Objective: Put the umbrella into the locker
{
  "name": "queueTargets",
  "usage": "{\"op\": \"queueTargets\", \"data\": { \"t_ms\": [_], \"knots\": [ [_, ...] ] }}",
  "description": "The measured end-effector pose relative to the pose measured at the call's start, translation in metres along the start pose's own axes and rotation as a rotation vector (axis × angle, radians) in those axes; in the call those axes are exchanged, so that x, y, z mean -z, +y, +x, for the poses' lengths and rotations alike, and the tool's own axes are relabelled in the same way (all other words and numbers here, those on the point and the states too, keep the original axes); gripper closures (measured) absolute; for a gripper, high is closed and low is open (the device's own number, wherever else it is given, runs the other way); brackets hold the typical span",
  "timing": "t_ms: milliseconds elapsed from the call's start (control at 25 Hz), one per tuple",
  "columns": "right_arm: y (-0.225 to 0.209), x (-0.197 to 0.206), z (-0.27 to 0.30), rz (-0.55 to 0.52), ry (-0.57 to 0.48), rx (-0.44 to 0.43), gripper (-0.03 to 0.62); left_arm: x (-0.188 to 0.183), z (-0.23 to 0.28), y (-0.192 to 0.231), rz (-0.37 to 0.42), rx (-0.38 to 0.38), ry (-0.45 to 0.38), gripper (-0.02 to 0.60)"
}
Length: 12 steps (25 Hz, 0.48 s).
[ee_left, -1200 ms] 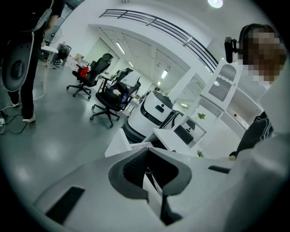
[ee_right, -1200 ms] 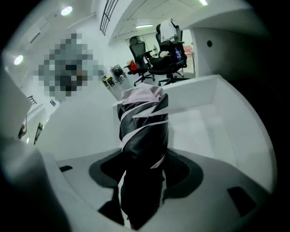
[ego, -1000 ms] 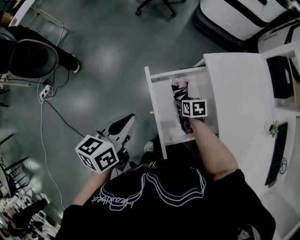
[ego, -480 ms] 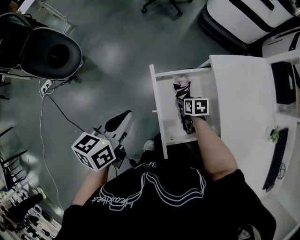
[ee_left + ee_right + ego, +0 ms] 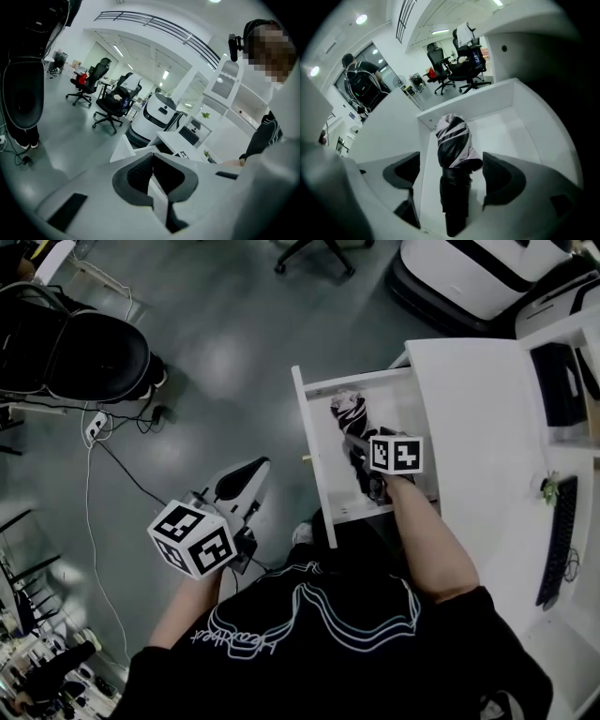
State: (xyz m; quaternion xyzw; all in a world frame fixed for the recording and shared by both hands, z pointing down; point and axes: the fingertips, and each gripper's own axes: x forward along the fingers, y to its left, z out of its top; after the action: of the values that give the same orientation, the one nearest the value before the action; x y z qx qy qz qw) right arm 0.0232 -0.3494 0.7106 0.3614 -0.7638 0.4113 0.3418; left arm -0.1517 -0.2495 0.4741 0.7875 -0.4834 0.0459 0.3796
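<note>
The folded black umbrella (image 5: 452, 140), with a pink-and-white striped canopy, lies lengthwise on the floor of the open white drawer (image 5: 506, 126). My right gripper (image 5: 453, 174) hangs just above it. Its jaws have just been opening and now stand wide on either side of the umbrella, with neither pad touching it. In the head view the umbrella (image 5: 349, 423) lies in the drawer (image 5: 316, 474) just past the right gripper's marker cube (image 5: 394, 454). My left gripper (image 5: 151, 174) is held over the floor left of the drawer, shut and empty; its marker cube (image 5: 192, 540) shows in the head view.
The drawer projects from a white desk (image 5: 487, 427) that carries a keyboard (image 5: 561, 540). A black office chair (image 5: 84, 352) and a power strip with cables (image 5: 94, 427) are on the grey floor at the left. A white machine (image 5: 478, 273) stands at the top right.
The right gripper has lifted slightly above the umbrella, which stays lying in the drawer. The left gripper has hardly moved.
</note>
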Motion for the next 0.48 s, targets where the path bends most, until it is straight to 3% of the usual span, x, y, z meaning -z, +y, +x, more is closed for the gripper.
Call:
{"op": "queueTargets", "data": {
  "t_ms": [280, 480],
  "knots": [
    [0.062, -0.034, -0.092, -0.119, -0.221, -0.093, 0.22, -0.008, -0.012, -0.039, 0.05, 0.089, -0.042, 0.575],
    [0.117, -0.057, -0.194, -0.22, -0.472, -0.193, 0.382, -0.017, -0.027, -0.076, 0.099, 0.176, -0.083, 0.575]
  ]
}}
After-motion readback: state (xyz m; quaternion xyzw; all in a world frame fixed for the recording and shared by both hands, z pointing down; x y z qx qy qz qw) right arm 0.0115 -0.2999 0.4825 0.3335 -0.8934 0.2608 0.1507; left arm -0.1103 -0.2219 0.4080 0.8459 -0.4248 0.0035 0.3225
